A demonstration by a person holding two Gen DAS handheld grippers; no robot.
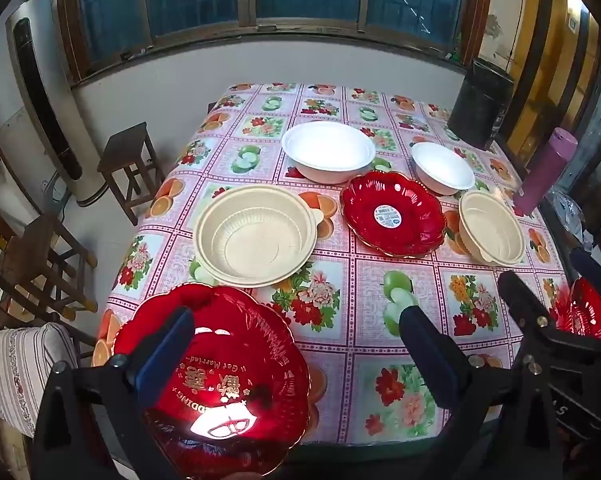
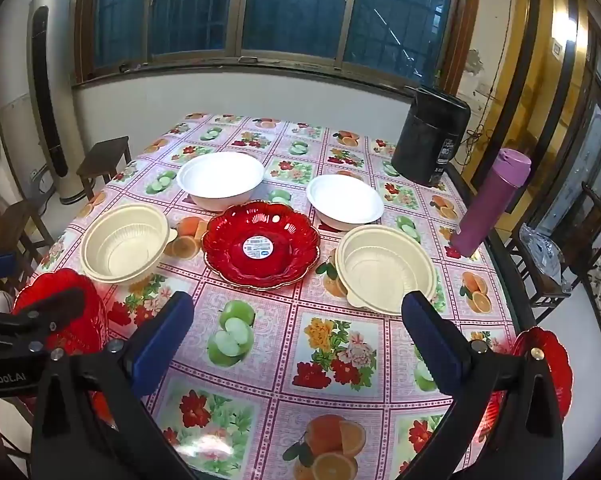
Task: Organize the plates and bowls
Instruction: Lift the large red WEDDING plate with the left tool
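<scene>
Both tools tilt downward over the surface (image 2: 340, 344) with its fruit-and-flower cloth. The left hand-held gripper (image 1: 296, 344) stands wide with nothing between its blue pads, one pad over the red scalloped plate (image 1: 236, 364) at the lower left of its view. The right hand-held gripper (image 2: 296, 332) is equally wide and empty. Mid-frame lie another red plate (image 2: 260, 244), two cream bowls (image 2: 124, 244) (image 2: 384, 268) and, farther up, two white bowls (image 2: 220, 180) (image 2: 344, 200). A third red plate (image 2: 556, 364) sits at the lower right edge.
</scene>
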